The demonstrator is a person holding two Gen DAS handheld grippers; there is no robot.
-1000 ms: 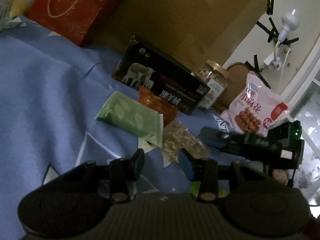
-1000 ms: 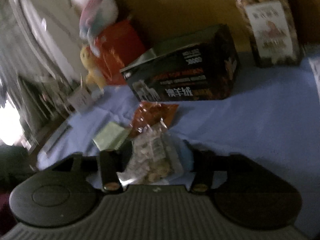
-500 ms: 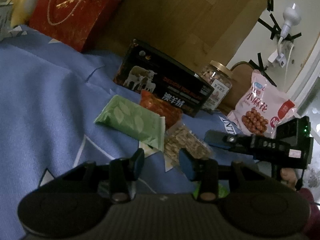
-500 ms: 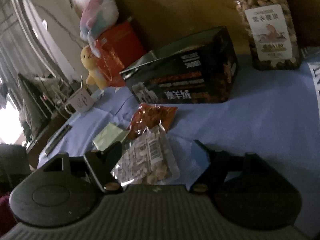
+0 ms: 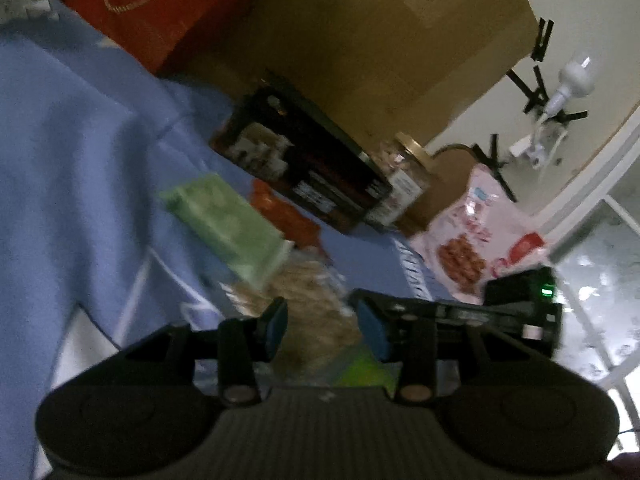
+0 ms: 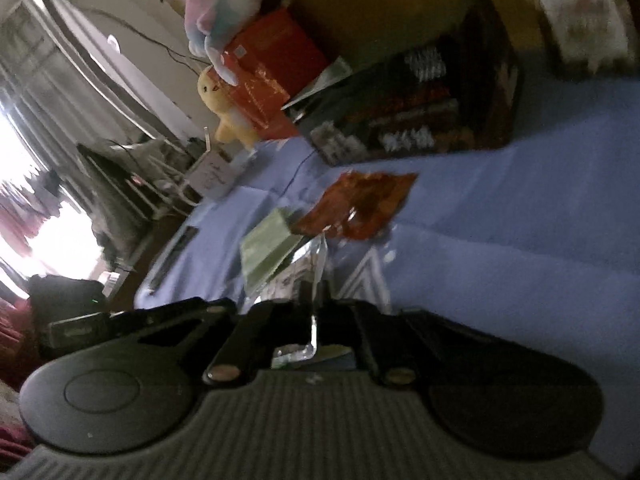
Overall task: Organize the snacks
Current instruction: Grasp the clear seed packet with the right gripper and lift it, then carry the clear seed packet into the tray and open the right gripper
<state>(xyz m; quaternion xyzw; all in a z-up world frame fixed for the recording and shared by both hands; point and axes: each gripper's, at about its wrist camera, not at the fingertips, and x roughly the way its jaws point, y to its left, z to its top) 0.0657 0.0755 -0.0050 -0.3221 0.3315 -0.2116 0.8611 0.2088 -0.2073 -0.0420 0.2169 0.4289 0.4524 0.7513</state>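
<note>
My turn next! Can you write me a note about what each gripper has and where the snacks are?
Right gripper: shut on the clear nut bag, pinched at its edge.
Left gripper: open, holding nothing, just above that same bag.
On the blue sheet: green packet and orange packet side by side beside the nut bag. Behind them, black box, nut jar and pink bag.
Done: nut bag gripped.
Left: place it, then sort the green and orange packets. The pictures are blurry.

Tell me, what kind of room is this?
Probably a bedroom at home: snacks lie on a blue bedsheet, a wooden headboard stands behind them, and plush toys sit near a curtained window.
</note>
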